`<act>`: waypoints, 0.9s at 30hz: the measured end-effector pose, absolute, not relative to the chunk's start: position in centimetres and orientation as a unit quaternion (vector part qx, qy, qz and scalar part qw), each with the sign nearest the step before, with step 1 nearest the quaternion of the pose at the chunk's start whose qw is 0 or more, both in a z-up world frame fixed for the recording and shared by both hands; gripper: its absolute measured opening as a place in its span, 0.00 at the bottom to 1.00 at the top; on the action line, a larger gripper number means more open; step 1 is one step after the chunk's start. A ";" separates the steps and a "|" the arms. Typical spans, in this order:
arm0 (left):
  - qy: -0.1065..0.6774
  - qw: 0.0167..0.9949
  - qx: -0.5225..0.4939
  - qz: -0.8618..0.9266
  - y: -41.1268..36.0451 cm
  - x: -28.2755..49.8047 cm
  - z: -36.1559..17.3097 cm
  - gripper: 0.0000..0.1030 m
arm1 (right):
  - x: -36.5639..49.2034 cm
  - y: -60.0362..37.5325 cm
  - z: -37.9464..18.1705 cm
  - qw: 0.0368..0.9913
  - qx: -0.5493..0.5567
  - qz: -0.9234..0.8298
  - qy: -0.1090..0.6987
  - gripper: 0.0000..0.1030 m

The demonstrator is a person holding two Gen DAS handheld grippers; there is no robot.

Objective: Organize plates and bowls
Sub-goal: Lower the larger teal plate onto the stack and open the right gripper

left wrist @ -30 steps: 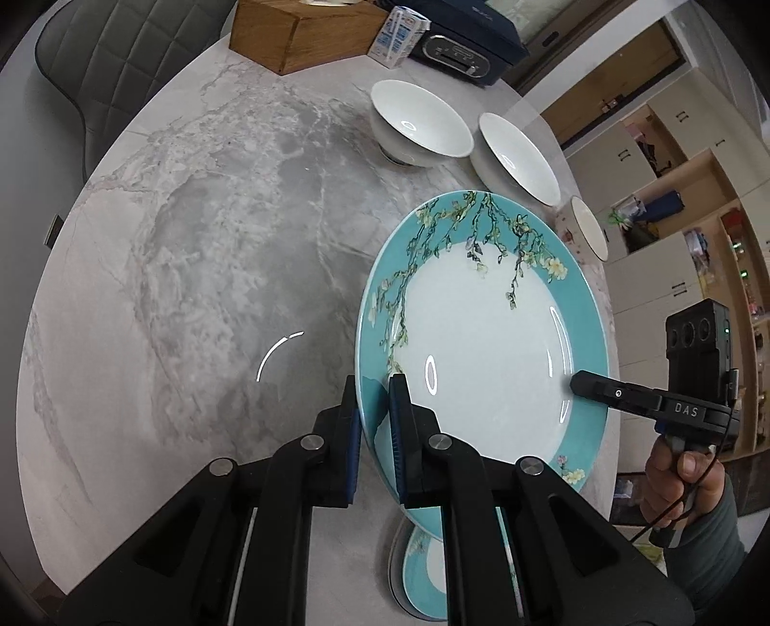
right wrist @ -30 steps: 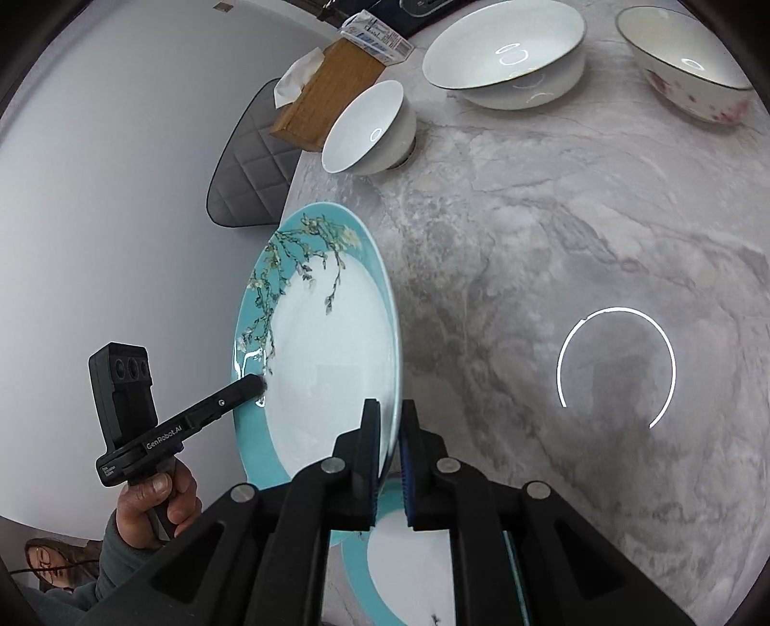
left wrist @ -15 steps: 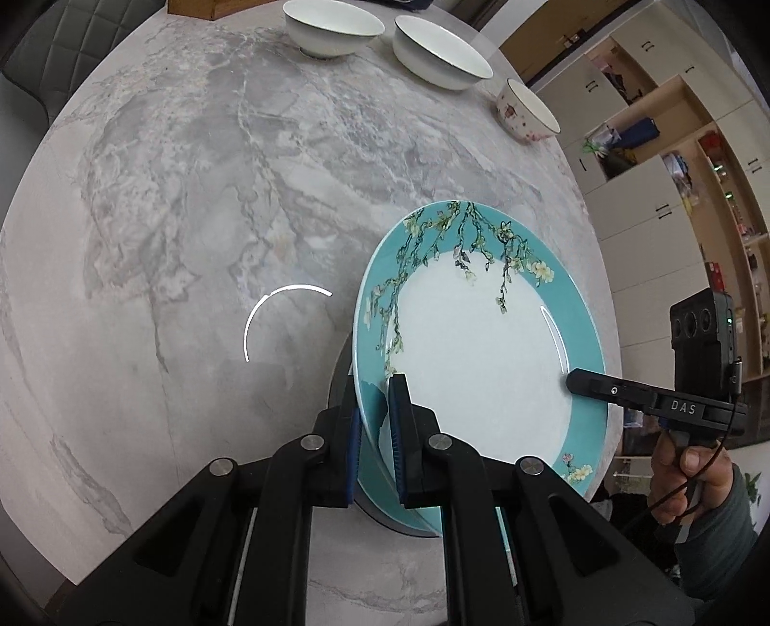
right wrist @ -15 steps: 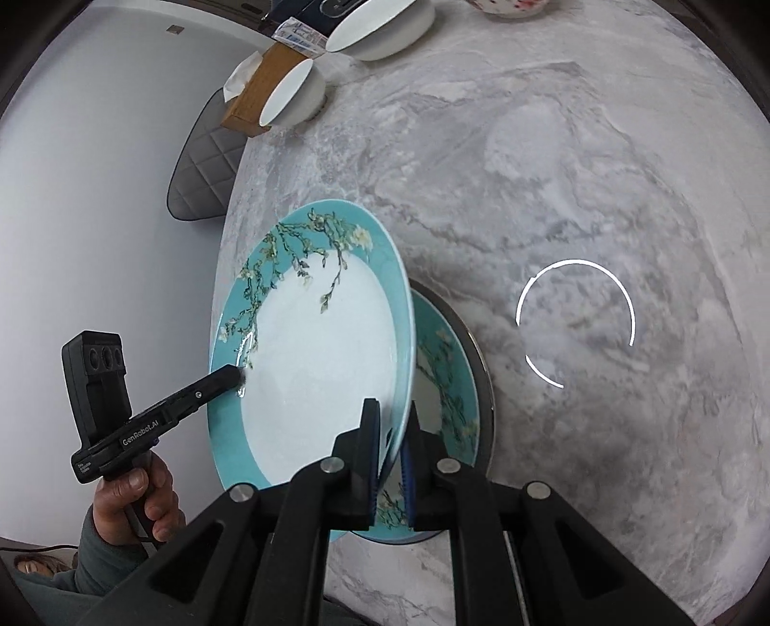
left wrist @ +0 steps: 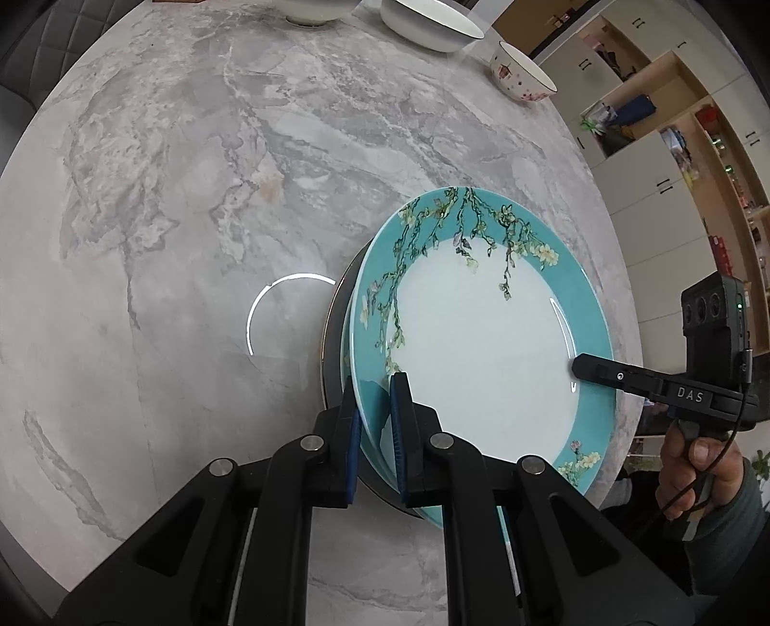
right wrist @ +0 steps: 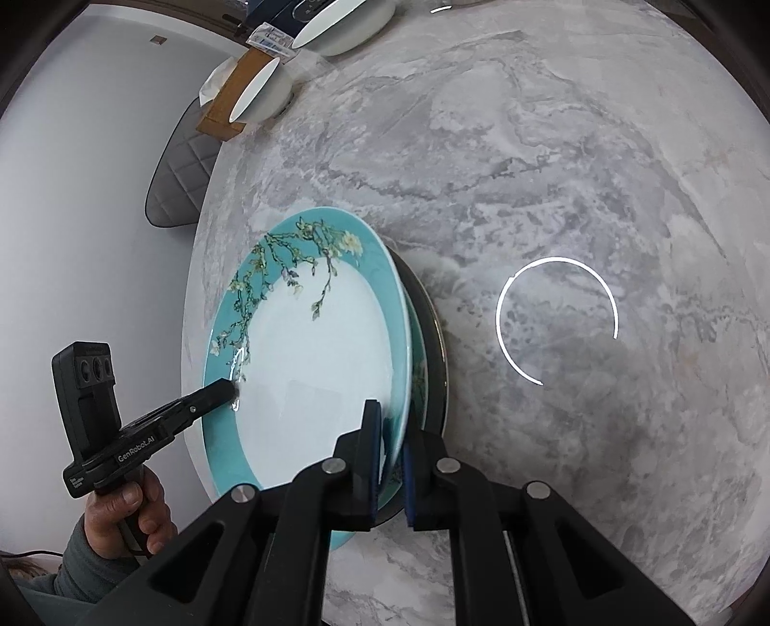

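The plate stack is started but not finished: a teal blossom plate (left wrist: 481, 346) hangs tilted just above a matching plate (right wrist: 417, 380) that already lies on a dark plate (right wrist: 435, 346) near the edge of the marble surface (left wrist: 192, 192), and it has yet to be laid flat and let go. The bowls look untouched by any sorting: two white bowls (left wrist: 428, 24) and a small flowered bowl (left wrist: 522, 72) stand apart from one another at the far side, well away from the plates, so gathering them is probably what remains. The left hand-held gripper (left wrist: 375, 423) is nearly closed, its blue pads pinching the plate's rim on one side; the right hand-held gripper (right wrist: 387, 462) is clamped the same way on the opposite rim, so the plate is carried between the two. A wooden box (right wrist: 226, 103) sits beyond the bowls.
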State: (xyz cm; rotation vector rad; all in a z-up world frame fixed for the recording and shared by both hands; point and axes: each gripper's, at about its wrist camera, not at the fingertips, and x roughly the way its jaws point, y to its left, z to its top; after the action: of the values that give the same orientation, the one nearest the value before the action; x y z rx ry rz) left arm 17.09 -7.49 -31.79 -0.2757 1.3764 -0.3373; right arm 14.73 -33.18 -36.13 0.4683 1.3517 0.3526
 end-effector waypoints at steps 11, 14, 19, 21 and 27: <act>0.629 0.749 -0.133 -0.158 -7.5 17.3 -32.1 0.10 | 15.1 -31.5 -35.1 0.755 0.162 0.146 0.618 0.13; 0.630 0.747 -0.140 -0.159 -7.3 17.2 -32.2 0.11 | 15.2 -30.9 -35.0 0.758 0.151 0.137 0.619 0.14; 0.631 0.746 -0.141 -0.162 -7.5 17.2 -32.3 0.12 | 15.4 -29.6 -34.6 0.769 0.103 0.104 0.622 0.29; 0.628 0.746 -0.146 -0.165 -7.3 17.1 -32.2 0.16 | 15.5 -29.3 -34.1 0.774 0.100 0.103 0.617 0.36; 0.615 0.757 -0.153 -0.160 -6.2 16.7 -31.5 0.56 | 15.5 -29.5 -33.8 0.778 0.108 0.094 0.611 0.44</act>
State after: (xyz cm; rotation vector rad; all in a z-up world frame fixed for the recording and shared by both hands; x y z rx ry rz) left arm 16.72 -6.15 -31.54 -0.3334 1.3410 -0.3489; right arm 15.52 -29.50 -33.76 0.2332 1.3213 0.2035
